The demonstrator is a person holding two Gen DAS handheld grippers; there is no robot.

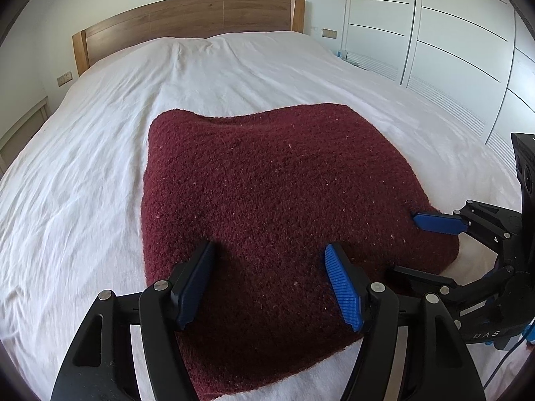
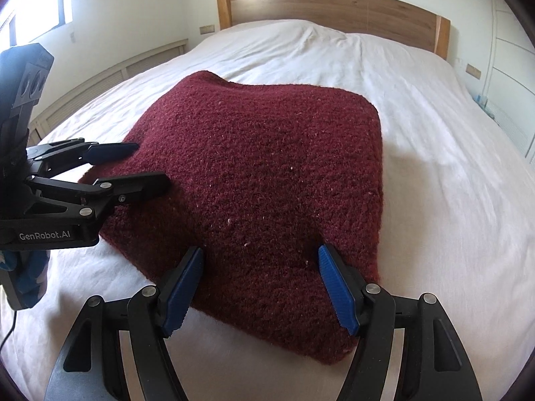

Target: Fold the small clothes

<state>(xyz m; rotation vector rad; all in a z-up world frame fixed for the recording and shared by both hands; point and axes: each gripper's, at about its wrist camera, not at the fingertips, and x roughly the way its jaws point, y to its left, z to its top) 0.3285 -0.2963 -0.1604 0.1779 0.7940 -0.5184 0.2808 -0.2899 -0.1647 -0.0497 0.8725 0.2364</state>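
A dark red knitted garment [image 1: 267, 193] lies folded in a rough square on the white bed; it also shows in the right wrist view [image 2: 267, 173]. My left gripper [image 1: 267, 250] is open, its fingers just above the garment's near left part. My right gripper [image 2: 259, 255] is open over the garment's near right part, holding nothing. The right gripper shows from the side in the left wrist view [image 1: 406, 244], at the garment's right corner. The left gripper shows in the right wrist view [image 2: 150, 163], at the garment's left edge.
The white sheet [image 1: 83, 167] covers a wide bed with a wooden headboard [image 1: 187, 13] at the far end. White wardrobe doors [image 1: 451, 50] stand along the right side. A low slatted cabinet [image 2: 110, 73] and a window run along the left wall.
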